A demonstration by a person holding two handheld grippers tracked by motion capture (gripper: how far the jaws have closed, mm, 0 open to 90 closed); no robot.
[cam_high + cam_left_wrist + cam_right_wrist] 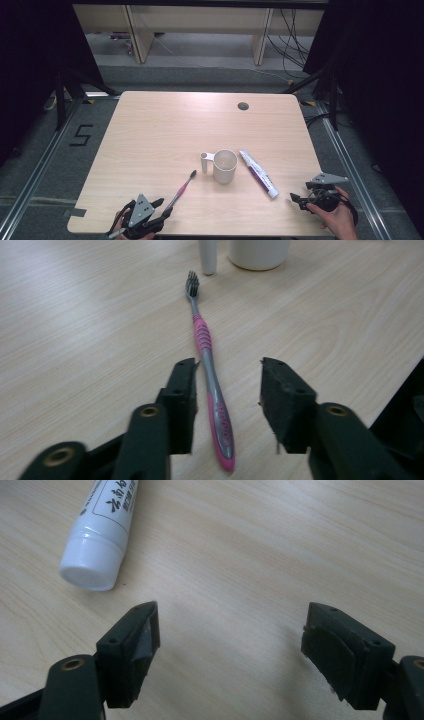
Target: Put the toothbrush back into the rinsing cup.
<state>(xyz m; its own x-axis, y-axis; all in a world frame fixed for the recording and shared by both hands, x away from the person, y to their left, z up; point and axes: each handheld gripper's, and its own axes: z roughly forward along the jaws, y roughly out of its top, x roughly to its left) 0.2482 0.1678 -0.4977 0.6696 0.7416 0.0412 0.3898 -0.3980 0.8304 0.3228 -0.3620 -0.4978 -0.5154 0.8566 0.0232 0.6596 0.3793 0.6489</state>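
a black "5" is marked on the grey floor (80, 135) left of the table. the toothpaste tube (102, 525) bears dark printed characters inside a thin frame in the right gripper view, too cropped and tilted to read with certainty.

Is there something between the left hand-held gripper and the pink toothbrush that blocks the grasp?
Nothing visible. The left hand-held gripper already has its open jaws on both sides of the pink and grey plastic toothbrush, lying flat on the wooden table.
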